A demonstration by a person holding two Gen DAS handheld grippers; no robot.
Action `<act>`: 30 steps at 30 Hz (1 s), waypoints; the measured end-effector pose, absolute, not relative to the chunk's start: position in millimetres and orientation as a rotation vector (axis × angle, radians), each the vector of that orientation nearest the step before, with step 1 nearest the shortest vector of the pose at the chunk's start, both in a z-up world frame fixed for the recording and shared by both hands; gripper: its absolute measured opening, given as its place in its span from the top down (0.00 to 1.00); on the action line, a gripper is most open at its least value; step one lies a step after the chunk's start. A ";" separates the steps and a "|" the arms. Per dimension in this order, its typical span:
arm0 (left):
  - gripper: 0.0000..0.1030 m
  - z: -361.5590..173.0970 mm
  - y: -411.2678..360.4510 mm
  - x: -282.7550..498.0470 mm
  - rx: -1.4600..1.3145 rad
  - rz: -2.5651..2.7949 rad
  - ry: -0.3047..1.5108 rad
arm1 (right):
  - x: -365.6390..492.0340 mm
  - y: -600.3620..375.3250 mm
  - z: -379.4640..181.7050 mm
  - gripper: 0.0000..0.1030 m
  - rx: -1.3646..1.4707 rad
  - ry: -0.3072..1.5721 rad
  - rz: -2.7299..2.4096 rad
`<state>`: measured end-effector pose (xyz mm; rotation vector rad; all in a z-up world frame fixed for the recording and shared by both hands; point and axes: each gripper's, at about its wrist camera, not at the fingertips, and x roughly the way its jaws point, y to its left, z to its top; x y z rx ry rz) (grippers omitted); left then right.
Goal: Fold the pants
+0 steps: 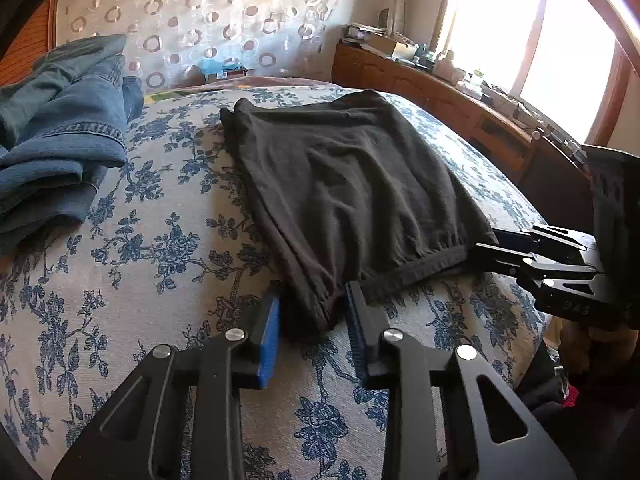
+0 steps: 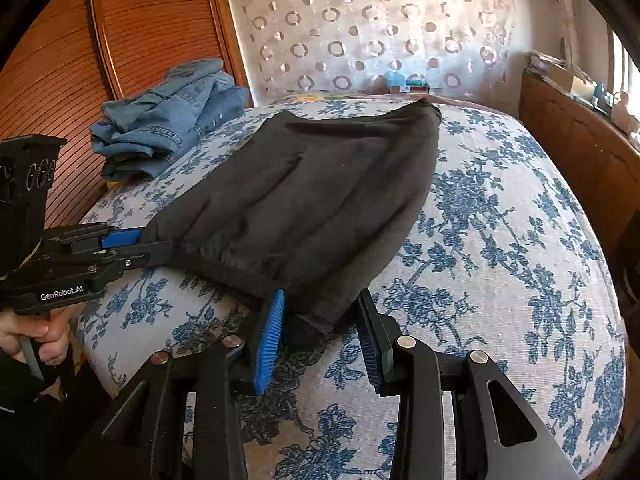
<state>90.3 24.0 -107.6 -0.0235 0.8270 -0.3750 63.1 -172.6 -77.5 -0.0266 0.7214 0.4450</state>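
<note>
The floral bedspread (image 1: 168, 240) fills both views, open cloth right of the black pants (image 1: 348, 184), which lie folded mid-bed. Folded jeans (image 1: 60, 140) sit well apart at left. Left gripper (image 1: 314, 316) and right gripper (image 2: 320, 320) stand spread, each straddling a near corner.

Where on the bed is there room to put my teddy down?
Free bedspread lies right of the black pants, up to the wooden cabinet. A narrower strip runs between the pants and the jeans pile. The near edge is crowded by the left gripper and right gripper.
</note>
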 end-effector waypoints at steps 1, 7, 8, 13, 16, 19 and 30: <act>0.74 -107.6 24.2 90.1 -0.026 -0.380 0.826 | 63.4 -173.3 -77.7 0.63 -0.024 0.722 0.449; 0.87 -105.3 22.5 85.4 -0.024 -0.391 0.812 | 66.5 -176.4 -77.2 0.81 -0.006 0.739 0.490; 0.88 -104.4 22.6 84.1 -0.027 -0.392 0.811 | 66.2 -177.1 -76.5 0.83 -0.003 0.739 0.500; 0.89 -89.7 22.1 78.0 -0.039 -0.399 0.774 | 62.2 -187.1 -57.9 0.89 0.016 0.690 0.545; 0.89 -75.3 21.8 81.2 -0.041 -0.404 0.739 | 65.1 -193.1 -40.8 0.89 0.013 0.646 0.553; 0.89 -60.4 21.3 93.5 -0.045 -0.407 0.717 | 74.2 -198.1 -26.4 0.89 0.011 0.620 0.554; 0.89 -36.6 21.7 161.7 -0.044 -0.400 0.692 | 134.1 -195.7 -1.1 0.89 -0.018 0.583 0.544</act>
